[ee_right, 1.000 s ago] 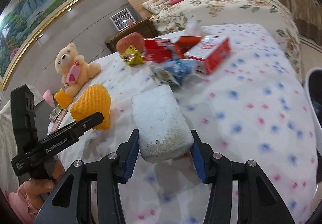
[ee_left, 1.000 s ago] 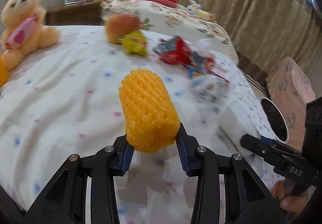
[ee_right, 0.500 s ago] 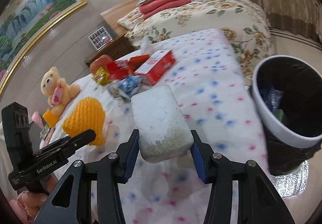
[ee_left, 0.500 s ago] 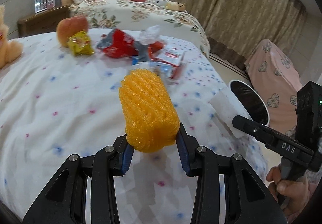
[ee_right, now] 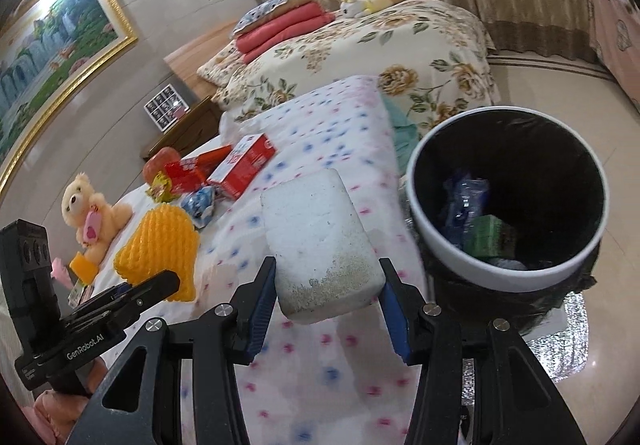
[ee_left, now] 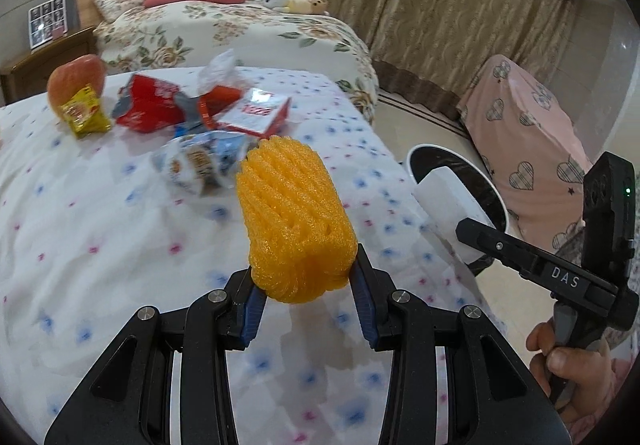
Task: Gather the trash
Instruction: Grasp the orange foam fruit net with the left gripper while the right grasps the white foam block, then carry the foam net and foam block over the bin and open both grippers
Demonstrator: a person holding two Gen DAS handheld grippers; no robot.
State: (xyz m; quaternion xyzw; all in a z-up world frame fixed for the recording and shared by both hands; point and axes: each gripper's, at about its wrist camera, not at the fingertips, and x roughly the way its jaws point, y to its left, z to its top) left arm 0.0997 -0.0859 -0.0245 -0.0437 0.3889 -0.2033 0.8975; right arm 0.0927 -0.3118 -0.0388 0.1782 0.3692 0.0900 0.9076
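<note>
Left gripper (ee_left: 304, 299): my jaws clenched on the orange net (ee_left: 294, 221), held over the bed (ee_left: 100, 229).
Right gripper (ee_right: 326, 299): my jaws grasping the foam block (ee_right: 320, 237), held just left of the bin (ee_right: 500, 273).
Done: bin already holds some wrappers.
Left: both loads to drop; boxes (ee_left: 256, 113) and packets (ee_left: 200, 165) ahead of my left gripper — untouched.
Room: bin mouth open, right of the bed edge — clear path.

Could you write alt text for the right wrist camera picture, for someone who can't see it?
The right tool grips a white foam block beside an open trash bin that already holds wrappers. Behind, on a dotted bedsheet, lie more wrappers and a teddy bear.
</note>
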